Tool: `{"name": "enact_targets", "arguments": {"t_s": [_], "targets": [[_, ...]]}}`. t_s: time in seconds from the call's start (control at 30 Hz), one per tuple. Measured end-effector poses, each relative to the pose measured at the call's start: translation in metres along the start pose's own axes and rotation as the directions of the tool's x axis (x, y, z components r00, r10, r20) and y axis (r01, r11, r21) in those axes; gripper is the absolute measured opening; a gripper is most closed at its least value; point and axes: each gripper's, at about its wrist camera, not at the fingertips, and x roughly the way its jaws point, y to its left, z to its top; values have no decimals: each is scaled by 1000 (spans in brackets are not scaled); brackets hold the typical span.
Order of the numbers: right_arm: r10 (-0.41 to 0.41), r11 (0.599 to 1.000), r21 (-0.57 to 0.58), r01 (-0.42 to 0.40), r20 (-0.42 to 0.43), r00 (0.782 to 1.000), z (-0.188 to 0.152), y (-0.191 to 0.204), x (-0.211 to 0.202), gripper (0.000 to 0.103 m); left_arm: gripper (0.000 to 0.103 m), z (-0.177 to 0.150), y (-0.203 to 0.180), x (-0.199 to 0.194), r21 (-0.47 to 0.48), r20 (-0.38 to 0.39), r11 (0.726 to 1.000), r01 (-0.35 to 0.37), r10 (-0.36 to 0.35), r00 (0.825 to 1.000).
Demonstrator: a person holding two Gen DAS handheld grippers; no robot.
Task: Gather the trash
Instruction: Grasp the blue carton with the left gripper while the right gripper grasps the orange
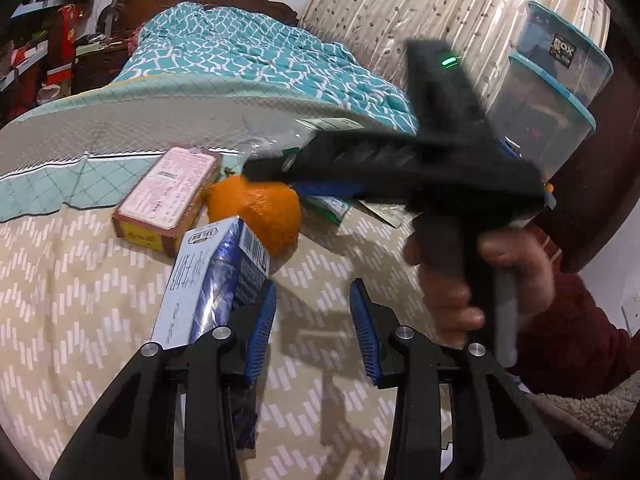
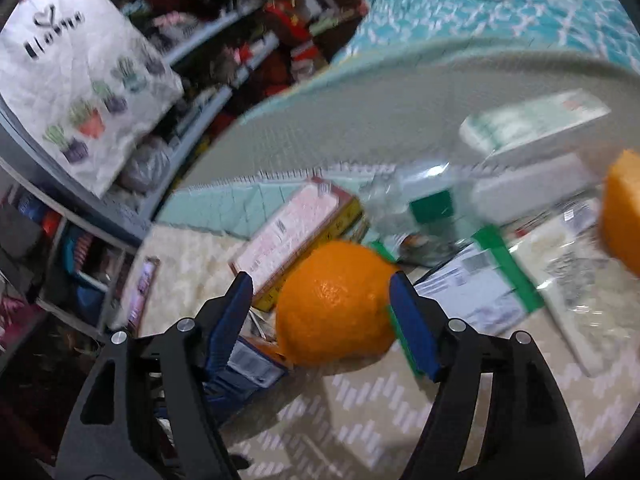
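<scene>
Your left gripper [image 1: 313, 330] gapes empty beside the carton [image 1: 208, 280]. Your right gripper [image 2: 321, 326] straddles the orange [image 2: 334, 304], jaws apart, one pad touching.

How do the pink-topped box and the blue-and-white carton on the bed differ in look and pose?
The pink-topped box lies flat on its broad face; the blue-and-white carton is propped up at a tilt. The box has a pale pink printed top with red and yellow sides; the carton is glossy blue and white with a barcode. The box lies clear of the left gripper; the carton sits against its left finger. Both are rectangular packages beside the orange peel.
</scene>
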Motion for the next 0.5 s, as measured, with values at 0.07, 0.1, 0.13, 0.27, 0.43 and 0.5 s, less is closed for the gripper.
{"name": "enact_targets", "arguments": {"t_s": [0.07,0.1,0.13,0.27,0.43,0.5], "targets": [[-69,995,-69,69,3,998,-4,6,2,60,49,-1,7,-9,-29,4,999,26,-26,1000],[-75,993,-86,75,5,997,-7,7,0,56,51,-2,9,-13,-43,6,998,42,-42,999],[-76,992,-100,76,9,997,-10,8,-3,55,52,-3,12,-17,-55,10,997,52,-51,999],[-67,989,-128,70,28,997,-19,10,-20,28,65,-7,21,-40,-96,56,995,35,-29,998],[-9,992,-123,11,13,1000,-35,8,-29,16,78,-1,24,-52,-117,93,993,-26,37,995],[-19,992,-125,22,24,1000,-36,10,-29,19,82,3,23,-51,-120,91,990,-70,81,992]]}}
